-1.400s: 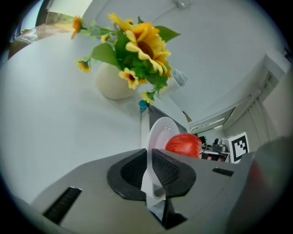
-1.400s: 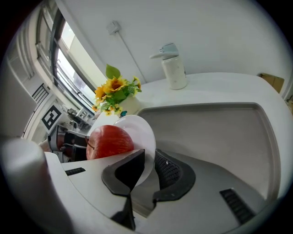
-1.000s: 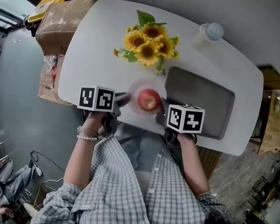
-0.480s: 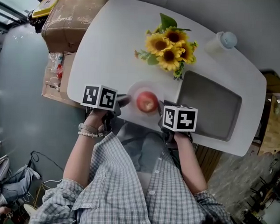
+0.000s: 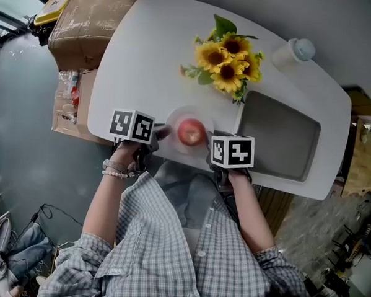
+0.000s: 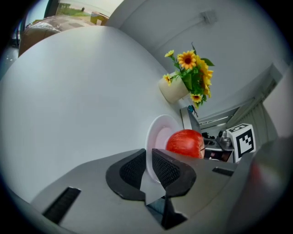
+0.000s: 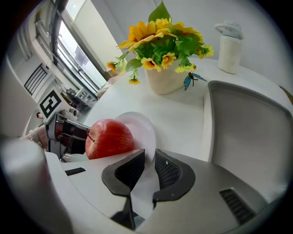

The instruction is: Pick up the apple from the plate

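A red apple point(image 5: 190, 132) lies on a small white plate point(image 5: 177, 117) at the near edge of the white table point(image 5: 140, 68). My left gripper point(image 5: 162, 133) grips the plate's left rim. My right gripper point(image 5: 211, 143) grips its right rim. In the left gripper view the plate's rim point(image 6: 158, 135) runs between the closed pads of the left gripper point(image 6: 149, 157), with the apple point(image 6: 185, 142) just beyond. In the right gripper view the right gripper point(image 7: 149, 162) likewise pinches the plate point(image 7: 142, 130), and the apple point(image 7: 110, 138) sits to the left.
A vase of sunflowers point(image 5: 227, 60) stands behind the plate. A grey sunken tray point(image 5: 279, 134) lies to the right, with a white bottle point(image 5: 293, 52) at the far right corner. Cardboard boxes point(image 5: 80, 21) stand off the table's left side.
Both grippers have drawn in toward the apple from either side and now sit on the plate's rim. The apple stays on the plate.
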### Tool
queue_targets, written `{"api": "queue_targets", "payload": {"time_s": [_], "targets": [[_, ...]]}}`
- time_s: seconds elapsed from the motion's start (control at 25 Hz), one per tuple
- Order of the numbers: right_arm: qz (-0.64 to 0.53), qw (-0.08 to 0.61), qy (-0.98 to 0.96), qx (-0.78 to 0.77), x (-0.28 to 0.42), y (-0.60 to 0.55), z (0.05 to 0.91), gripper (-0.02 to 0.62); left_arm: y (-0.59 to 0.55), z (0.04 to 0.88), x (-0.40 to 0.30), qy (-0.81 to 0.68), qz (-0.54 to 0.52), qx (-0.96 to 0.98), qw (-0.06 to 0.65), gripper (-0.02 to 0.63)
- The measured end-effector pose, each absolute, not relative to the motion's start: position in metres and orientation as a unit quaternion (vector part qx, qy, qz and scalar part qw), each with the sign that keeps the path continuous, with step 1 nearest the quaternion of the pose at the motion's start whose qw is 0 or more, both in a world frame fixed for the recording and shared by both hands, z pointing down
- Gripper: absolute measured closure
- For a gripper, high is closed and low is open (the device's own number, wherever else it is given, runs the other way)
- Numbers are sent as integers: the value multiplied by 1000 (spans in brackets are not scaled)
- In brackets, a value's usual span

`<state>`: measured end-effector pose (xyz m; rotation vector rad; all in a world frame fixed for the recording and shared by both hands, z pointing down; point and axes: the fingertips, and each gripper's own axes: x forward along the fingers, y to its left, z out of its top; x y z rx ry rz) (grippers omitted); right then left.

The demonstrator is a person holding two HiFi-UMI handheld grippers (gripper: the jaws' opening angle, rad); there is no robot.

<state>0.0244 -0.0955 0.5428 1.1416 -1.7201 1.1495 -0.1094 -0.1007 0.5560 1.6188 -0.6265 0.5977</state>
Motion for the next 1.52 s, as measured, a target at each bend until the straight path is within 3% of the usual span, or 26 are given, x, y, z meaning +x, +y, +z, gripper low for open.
{"api": "queue_targets", "payload": {"time_s": [0.36, 0.56, 1.04, 1.36, 1.52], "targets": [[420, 397, -674, 460, 23, -97, 545, 518, -103, 555, -107, -271, 251, 703, 609, 563], [431, 371, -684, 458, 23, -99, 539, 518, -104, 551, -107, -272, 234, 704, 613, 527], [439, 330, -704, 451, 30, -95, 523, 518, -110, 547, -125, -315, 170, 671, 649, 514], [399, 301, -722, 478, 50, -100, 502, 520, -114, 531, -149, -367, 177, 696, 591, 517], [355, 279, -745, 492, 59, -107, 480, 535, -116, 511, -143, -379, 177, 727, 544, 574]]}}
